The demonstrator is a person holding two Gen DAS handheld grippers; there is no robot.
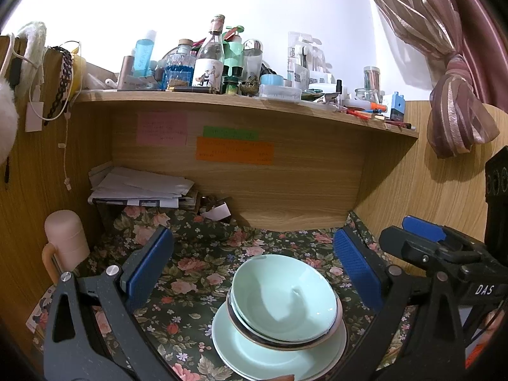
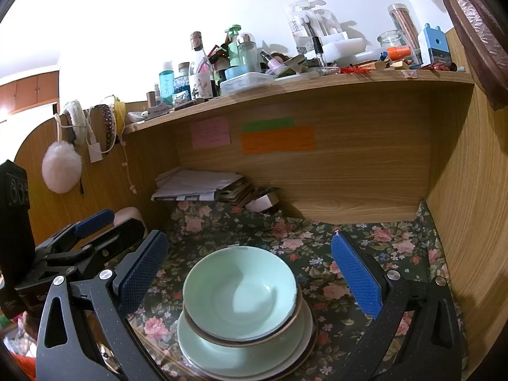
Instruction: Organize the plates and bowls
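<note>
1. Two mint-green bowls [image 1: 285, 298] are seen nested one inside the other, the lower one showing a dark rim; they are stacked on mint-green plates [image 1: 254, 349] near the front edge of the tabletop [image 1: 203, 254], which is covered by a dark floral cloth.
2. In the right wrist view the same bowls [image 2: 241, 292] are seen resting on the plates [image 2: 222, 355], the stack lying about midway between the left and right edges of the tabletop [image 2: 365, 247].
3. The left hand-held gripper [image 1: 250, 263] is recorded with its blue-padded fingers spread wide, one on each side of the stack and clear of it; nothing is held.
4. The right hand-held gripper [image 2: 249, 270] is likewise recorded spread apart, its fingers flanking the stack without contact; nothing is held.
5. Each hand-held gripper is visible in the other's view: the right one [image 1: 422, 238] at the right side, the left one [image 2: 92, 222] at the left side.
6. A pile of papers [image 1: 139, 187] is noted at the back left corner of the tabletop, against the wooden back panel.
7. A pink cylindrical container [image 1: 65, 238] is noted at the left edge of the tabletop.
8. Coloured sticky notes [image 1: 235, 149] are fixed to the back panel.
9. A shelf [image 1: 222, 101] above is crowded with bottles and jars.
</note>
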